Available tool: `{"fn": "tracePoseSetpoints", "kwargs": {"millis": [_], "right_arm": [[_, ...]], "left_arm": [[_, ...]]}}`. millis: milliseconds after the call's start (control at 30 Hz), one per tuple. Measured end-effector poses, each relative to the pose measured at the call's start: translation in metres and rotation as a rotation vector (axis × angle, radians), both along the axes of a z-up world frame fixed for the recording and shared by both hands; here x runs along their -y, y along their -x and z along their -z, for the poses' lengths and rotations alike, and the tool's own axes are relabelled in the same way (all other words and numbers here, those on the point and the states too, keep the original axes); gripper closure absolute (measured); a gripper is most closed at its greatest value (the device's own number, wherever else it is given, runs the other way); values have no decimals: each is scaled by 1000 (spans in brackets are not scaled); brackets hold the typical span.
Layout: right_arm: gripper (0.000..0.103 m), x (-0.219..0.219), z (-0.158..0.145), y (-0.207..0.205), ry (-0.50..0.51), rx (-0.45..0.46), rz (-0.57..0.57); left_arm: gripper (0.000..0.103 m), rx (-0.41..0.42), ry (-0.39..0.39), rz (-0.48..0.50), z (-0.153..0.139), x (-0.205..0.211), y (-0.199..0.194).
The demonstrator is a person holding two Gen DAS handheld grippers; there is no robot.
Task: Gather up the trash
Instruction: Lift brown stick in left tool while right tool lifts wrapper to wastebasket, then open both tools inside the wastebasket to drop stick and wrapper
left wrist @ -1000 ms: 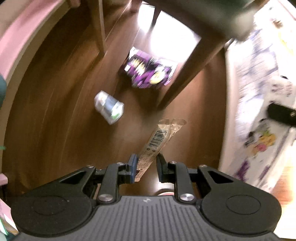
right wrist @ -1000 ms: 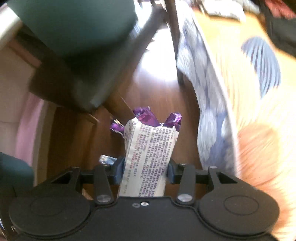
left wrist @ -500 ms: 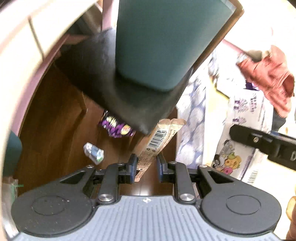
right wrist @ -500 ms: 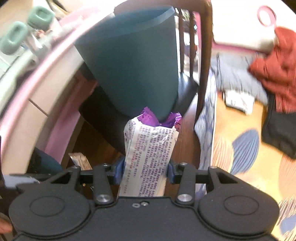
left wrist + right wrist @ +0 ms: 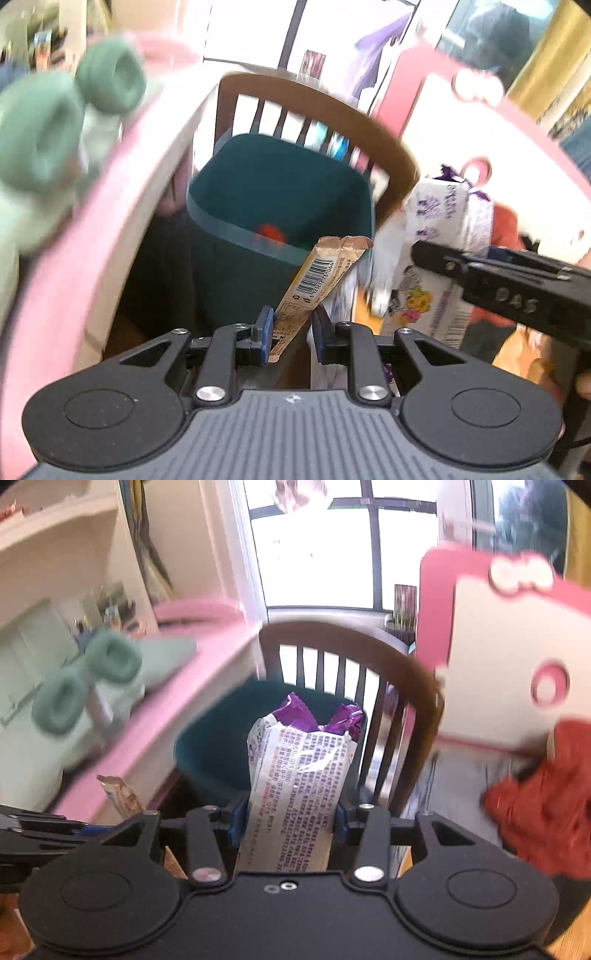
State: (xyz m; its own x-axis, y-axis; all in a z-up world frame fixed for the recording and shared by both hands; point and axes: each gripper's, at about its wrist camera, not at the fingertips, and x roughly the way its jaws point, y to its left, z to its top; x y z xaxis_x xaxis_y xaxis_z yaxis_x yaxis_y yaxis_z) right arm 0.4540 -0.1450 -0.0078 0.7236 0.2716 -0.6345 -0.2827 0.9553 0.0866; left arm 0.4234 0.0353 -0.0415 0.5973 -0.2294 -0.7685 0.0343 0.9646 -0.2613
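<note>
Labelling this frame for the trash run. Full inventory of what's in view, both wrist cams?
bin: 1, dark teal, on the chair seat, open top, something red inside
chair: 1, brown wood, slatted back behind the bin
snack bar wrapper: 1, tan with barcode, in the left gripper
snack bag: 1, white and purple, in the right gripper
headphones: 1 pair, green, on the pink desk
red cloth: 1, right of the chair
window: 1, bright, behind the chair
left gripper: black, shut on the wrapper
right gripper: black, shut on the bag
</note>
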Motion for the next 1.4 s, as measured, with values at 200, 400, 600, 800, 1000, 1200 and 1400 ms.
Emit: {"fn": "tracePoseSetpoints", "kwargs": {"millis": [200, 400, 600, 800, 1000, 1200, 1400], "right_arm": [[58, -9, -23, -53, 0, 119, 24], [58, -18, -1, -100, 1, 124, 13], [58, -22, 40, -127, 3, 46, 19], [57, -30, 70, -137, 31, -37, -13], [55, -27, 91, -143, 56, -128, -16], [52, -23, 101, -142, 84, -181, -30], [45, -20, 97, -131, 107, -167, -67]], "left_arm": [[82, 90, 9, -4, -46, 4, -56], [82, 75, 0, -35, -41, 8, -110], [82, -17, -57, -71, -2, 7, -131], [82, -99, -106, -80, 28, 10, -147], [82, -166, -132, -70, 52, 10, -158], [82, -226, -177, -36, 73, 18, -164], [80, -253, -216, -32, 85, 22, -161]]}}
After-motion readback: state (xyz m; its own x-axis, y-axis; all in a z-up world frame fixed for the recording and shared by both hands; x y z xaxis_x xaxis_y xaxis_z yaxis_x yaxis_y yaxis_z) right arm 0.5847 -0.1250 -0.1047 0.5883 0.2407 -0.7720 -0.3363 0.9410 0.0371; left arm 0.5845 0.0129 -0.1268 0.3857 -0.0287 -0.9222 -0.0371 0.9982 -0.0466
